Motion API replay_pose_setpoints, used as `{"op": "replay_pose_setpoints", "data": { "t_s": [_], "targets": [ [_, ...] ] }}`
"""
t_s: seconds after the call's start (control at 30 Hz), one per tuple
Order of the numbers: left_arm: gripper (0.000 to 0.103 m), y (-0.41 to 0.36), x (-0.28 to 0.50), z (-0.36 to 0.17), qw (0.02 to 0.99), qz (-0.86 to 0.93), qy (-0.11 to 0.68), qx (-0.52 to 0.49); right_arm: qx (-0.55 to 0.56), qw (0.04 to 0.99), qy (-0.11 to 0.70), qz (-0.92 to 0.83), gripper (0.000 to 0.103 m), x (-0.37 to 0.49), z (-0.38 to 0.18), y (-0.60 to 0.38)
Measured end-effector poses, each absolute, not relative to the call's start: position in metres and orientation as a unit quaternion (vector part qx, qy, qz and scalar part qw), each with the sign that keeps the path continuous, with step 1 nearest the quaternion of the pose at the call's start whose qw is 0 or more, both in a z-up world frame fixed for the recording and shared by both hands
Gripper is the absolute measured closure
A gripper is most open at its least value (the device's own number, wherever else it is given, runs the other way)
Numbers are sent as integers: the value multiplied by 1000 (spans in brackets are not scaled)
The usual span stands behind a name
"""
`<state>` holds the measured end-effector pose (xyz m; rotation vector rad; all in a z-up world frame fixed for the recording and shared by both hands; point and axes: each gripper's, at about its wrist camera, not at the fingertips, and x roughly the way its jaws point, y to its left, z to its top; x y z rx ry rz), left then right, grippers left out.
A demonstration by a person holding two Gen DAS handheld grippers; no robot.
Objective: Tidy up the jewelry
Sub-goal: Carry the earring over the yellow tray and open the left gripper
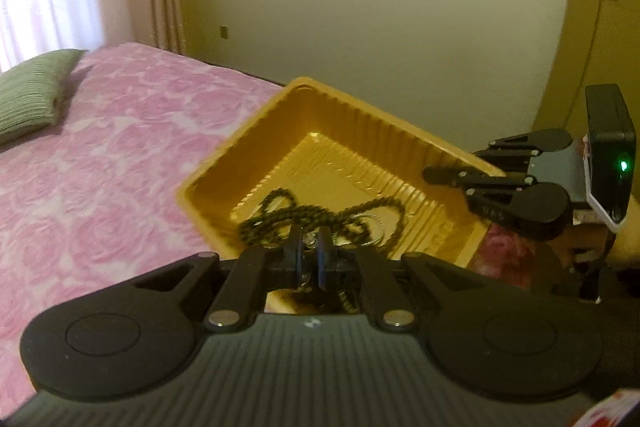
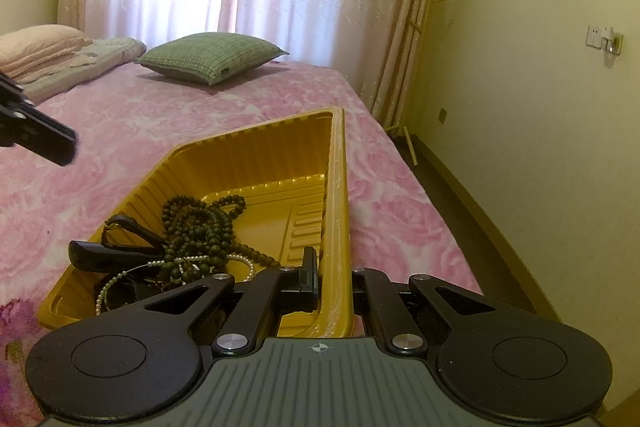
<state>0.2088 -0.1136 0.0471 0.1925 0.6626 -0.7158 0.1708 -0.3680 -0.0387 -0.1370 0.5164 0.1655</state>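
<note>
A golden-yellow plastic tray (image 1: pixel 340 115) (image 2: pixel 260 155) lies on the pink bed. In it are a dark bead necklace (image 1: pixel 288 215) (image 2: pixel 200 223), a pearl strand (image 2: pixel 192 261) and a black strap-like piece (image 2: pixel 104 255). My right gripper (image 2: pixel 332 279) (image 1: pixel 452 171) is shut on the tray's near right rim. My left gripper (image 1: pixel 310 241) is shut, with a small silvery piece glinting between its pads; what it is I cannot tell. In the right wrist view the left gripper (image 2: pixel 66 149) hangs over the bedspread, left of the tray and apart from it.
The pink rose-patterned bedspread (image 1: pixel 100 167) (image 2: pixel 200 107) spreads around the tray. A green pillow (image 1: pixel 28 95) (image 2: pixel 208 57) and paler pillows (image 2: pixel 48 47) lie toward the curtained window. The bed's edge drops off close behind the tray, with a cream wall and a door (image 1: pixel 600 27) beyond.
</note>
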Motion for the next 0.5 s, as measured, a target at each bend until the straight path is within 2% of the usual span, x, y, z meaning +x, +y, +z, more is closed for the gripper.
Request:
{"op": "replay_pose_setpoints", "data": {
  "t_s": [0.23, 0.33, 0.4, 0.43, 0.5],
  "targets": [
    [96, -154, 223, 31, 863, -362, 337, 102, -30, 961, 260, 87, 100, 172, -45, -381],
    [79, -162, 225, 26, 862, -361, 341, 101, -11, 961, 262, 89, 100, 172, -50, -386],
    [76, -161, 226, 26, 864, -357, 340, 101, -2, 960, 264, 89, 100, 172, -52, -388],
    [71, -158, 226, 26, 866, -352, 341, 99, 2, 960, 264, 90, 100, 171, -52, -390],
    [69, -148, 225, 28, 872, -342, 337, 94, 11, 960, 264, 92, 100, 171, -54, -391]
  ]
}}
